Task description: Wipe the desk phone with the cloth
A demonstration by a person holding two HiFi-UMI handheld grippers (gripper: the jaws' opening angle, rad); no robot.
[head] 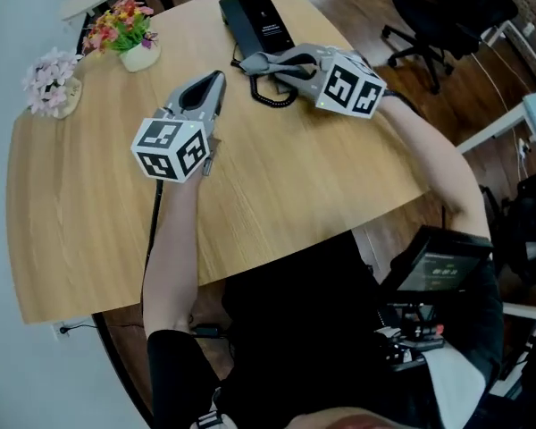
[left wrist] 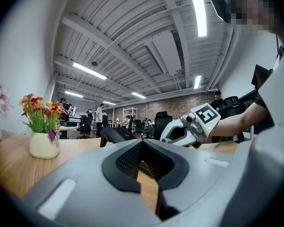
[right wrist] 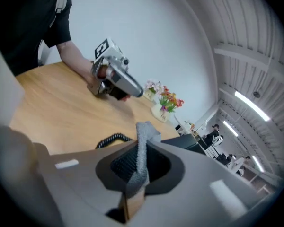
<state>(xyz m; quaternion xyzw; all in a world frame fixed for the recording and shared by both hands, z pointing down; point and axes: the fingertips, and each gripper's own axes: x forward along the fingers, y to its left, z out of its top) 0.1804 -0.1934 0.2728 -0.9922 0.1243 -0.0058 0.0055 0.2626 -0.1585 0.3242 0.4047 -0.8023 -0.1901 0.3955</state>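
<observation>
Left tongs are held low over the wooden bench. Their jaws are drawn together with nothing between them, and the tips aim toward the far edge. Beyond them and to the right, the right tongs are clamped on a grey cloth. It is a narrow, nubbly strip that stands up from between the jaws and folds over at its top. These tongs point left across the bench, at the near end of the phone; whether the cloth touches the phone cannot be told. Just on their near side a black coiled cord lies looped on the wood. Past that sits the desk phone, a flat, black, oblong slab with faint pale print on top, close to the bench's far edge. Its long axis runs near to far, with the far end leaning slightly left. Farther left stand a white pot of red and yellow flowers and a bunch of pale pink flowers.
</observation>
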